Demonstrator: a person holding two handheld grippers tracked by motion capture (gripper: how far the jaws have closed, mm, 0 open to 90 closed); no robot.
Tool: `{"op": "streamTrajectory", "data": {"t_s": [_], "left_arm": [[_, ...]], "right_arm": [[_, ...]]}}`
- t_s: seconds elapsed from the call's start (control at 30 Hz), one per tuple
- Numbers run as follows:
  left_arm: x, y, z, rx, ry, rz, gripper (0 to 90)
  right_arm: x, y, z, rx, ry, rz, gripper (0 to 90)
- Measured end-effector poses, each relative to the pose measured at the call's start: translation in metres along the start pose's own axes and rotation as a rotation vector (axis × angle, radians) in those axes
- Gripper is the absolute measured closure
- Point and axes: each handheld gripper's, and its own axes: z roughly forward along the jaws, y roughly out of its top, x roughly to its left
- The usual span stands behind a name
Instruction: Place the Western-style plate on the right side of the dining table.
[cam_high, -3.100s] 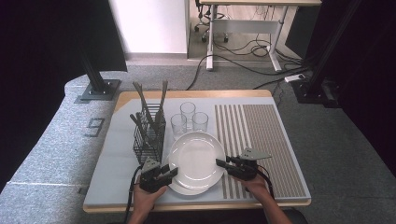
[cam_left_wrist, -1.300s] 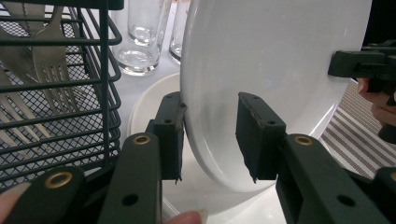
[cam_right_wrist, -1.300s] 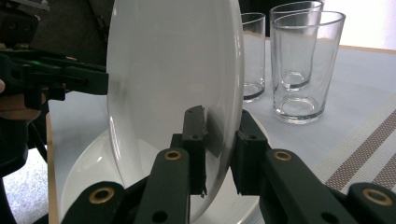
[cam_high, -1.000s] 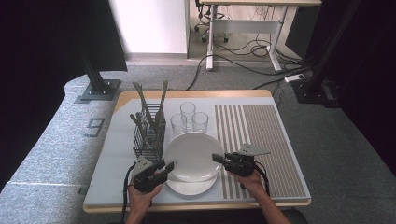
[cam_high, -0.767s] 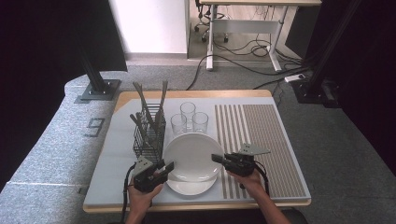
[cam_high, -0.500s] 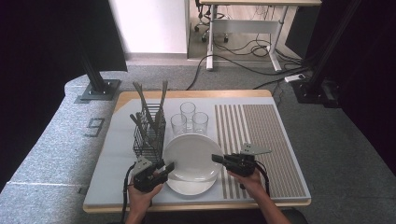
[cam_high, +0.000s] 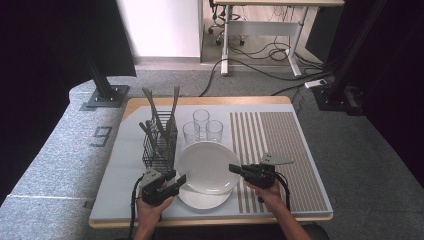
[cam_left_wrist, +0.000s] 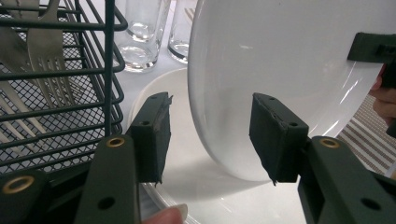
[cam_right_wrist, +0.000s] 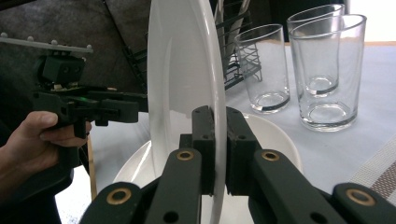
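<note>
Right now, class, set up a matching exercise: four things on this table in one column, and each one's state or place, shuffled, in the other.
1. upper plate
2. lower plate
3. left hand-held gripper
4. forks

a. standing in the wire basket
b. open
c. flat on the table
d. gripped at its rim by the right hand-held gripper

Pairs: 1-d, 2-c, 3-b, 4-a

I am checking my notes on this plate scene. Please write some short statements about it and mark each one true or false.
1. The right tool is shut on the rim of the upper plate. True.
2. The left tool is shut on the same plate. False: it is open, jaws apart.
3. Three glasses stand behind the plates. True.
4. The wire basket holds spoons only. False: forks show inside.
5. A lower plate lies under the raised one. True.
</note>
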Motion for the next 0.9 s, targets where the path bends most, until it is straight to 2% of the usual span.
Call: {"op": "streamTrajectory", "data": {"t_s": [0.43, 0.77, 0.9], "left_arm": [[0.0, -0.003, 0.001, 0.02, 0.002, 0.002, 46.7], [0.0, -0.004, 0.001, 0.025, -0.004, 0.004, 46.5], [0.001, -0.004, 0.001, 0.027, -0.005, 0.003, 46.5]], "right_arm": [[-0.003, 0.003, -0.006, -0.014, -0.05, 0.025, 85.4], [-0.008, 0.004, -0.008, -0.021, -0.076, 0.078, 85.4], [-0.01, 0.004, -0.011, -0.04, -0.107, 0.103, 85.4]]}}
